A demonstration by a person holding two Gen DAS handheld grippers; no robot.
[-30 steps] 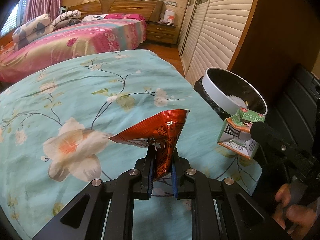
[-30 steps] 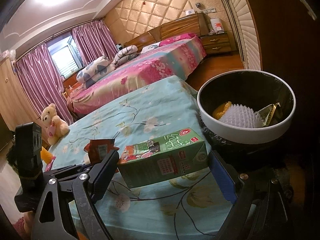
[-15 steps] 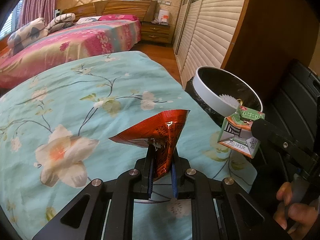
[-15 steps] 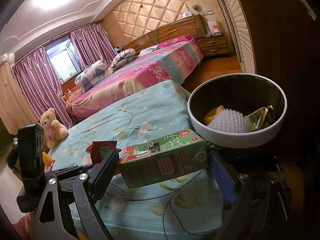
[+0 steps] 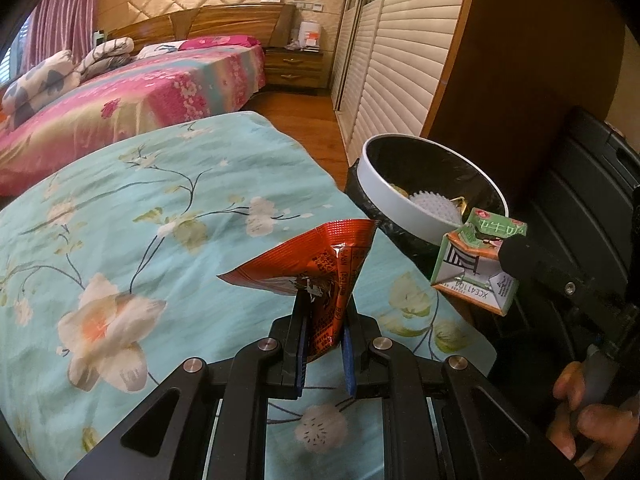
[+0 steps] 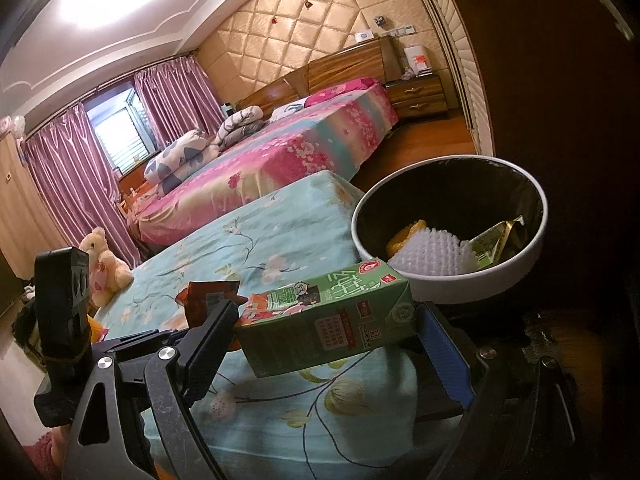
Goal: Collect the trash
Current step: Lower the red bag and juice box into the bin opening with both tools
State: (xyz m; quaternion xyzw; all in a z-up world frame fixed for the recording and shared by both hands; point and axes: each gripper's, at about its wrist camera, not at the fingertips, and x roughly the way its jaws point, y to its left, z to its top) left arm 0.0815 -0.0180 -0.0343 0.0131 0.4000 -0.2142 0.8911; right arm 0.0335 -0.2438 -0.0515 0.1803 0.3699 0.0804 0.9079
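Beside the floral bedspread (image 5: 160,208), the bin (image 6: 448,216) already held scraps, while the left gripper (image 5: 323,344) pinched a red wrapper (image 5: 316,264) and the right gripper (image 6: 328,332) clamped a green carton (image 6: 328,316), both undropped, just short of its rim.

Teddy bear (image 6: 105,266) beside floral bedspread (image 5: 140,216); pink curtains (image 6: 72,172).

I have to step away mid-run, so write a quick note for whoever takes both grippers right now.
Left gripper: shut on the red snack wrapper, held above the floral bedspread.
Right gripper: shut on the green drink carton, close to the trash bin but not over it.
Done: the bin already holds a white foam net, an orange piece and a gold wrapper.
Left: carry both items over the bin and release them, carton probably first.
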